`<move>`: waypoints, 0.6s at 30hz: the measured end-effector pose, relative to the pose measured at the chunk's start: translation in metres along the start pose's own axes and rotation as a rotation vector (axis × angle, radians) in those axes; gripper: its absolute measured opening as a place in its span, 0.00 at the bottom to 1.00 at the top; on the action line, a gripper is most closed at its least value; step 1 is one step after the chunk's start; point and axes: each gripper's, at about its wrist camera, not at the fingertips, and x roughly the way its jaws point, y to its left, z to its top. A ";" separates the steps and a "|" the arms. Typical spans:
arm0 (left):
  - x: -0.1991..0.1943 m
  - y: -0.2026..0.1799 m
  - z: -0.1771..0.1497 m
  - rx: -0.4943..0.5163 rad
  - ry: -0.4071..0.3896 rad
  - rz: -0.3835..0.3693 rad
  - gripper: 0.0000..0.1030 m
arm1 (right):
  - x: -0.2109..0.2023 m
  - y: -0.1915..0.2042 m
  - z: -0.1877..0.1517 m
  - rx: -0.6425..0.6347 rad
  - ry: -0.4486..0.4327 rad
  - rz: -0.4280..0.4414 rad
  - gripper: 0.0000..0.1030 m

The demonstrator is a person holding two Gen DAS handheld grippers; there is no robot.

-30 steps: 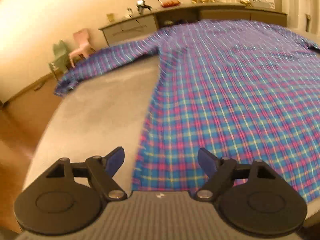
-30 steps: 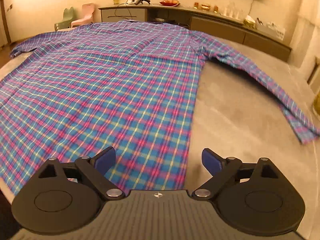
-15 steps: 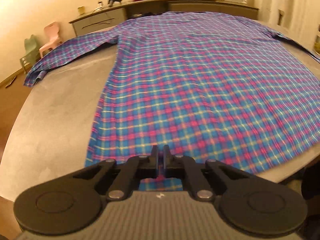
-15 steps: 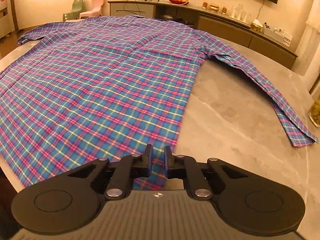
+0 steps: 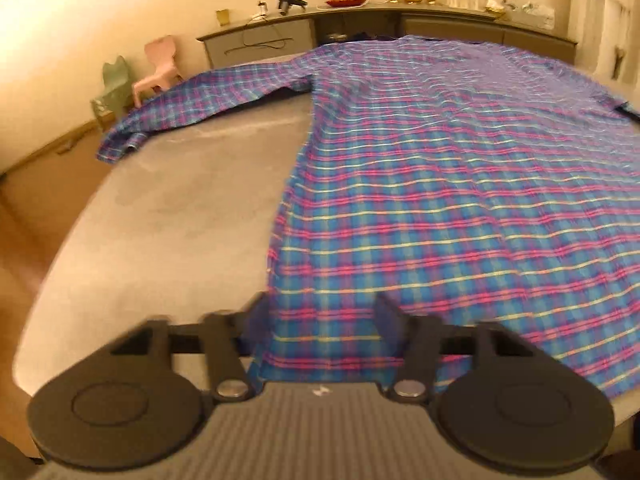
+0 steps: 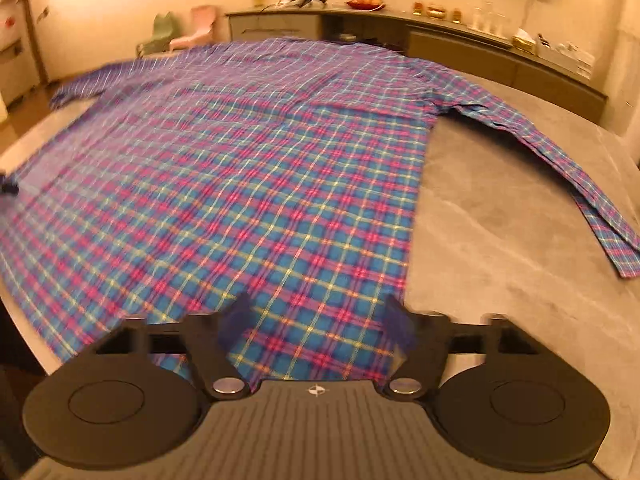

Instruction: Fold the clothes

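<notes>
A blue, pink and yellow plaid shirt (image 5: 440, 184) lies spread flat on a grey table (image 5: 172, 216), its sleeves stretched out to both sides. My left gripper (image 5: 322, 316) is open over the shirt's near left hem corner. The shirt also shows in the right wrist view (image 6: 248, 184). My right gripper (image 6: 316, 316) is open over the near right hem corner. The left sleeve (image 5: 192, 100) reaches the far left table edge. The right sleeve (image 6: 560, 160) runs toward the right edge.
A long sideboard (image 5: 360, 24) with small items stands along the far wall. A pink child's chair (image 5: 158, 68) and a green one (image 5: 114, 88) stand on the floor at left. Bare grey table (image 6: 500, 240) lies beside the shirt on the right.
Both grippers were shut at the hem half a second ago and are now open. Both views are blurred by motion.
</notes>
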 end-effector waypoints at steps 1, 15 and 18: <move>-0.002 -0.001 -0.001 -0.011 0.005 -0.035 0.10 | -0.001 0.000 0.000 -0.001 -0.001 0.010 0.48; -0.024 0.000 0.002 0.027 -0.087 0.050 0.62 | -0.015 -0.031 0.001 0.061 0.033 -0.011 0.35; -0.009 0.027 0.011 -0.056 -0.052 0.073 0.66 | -0.024 -0.031 -0.005 0.162 0.002 0.030 0.87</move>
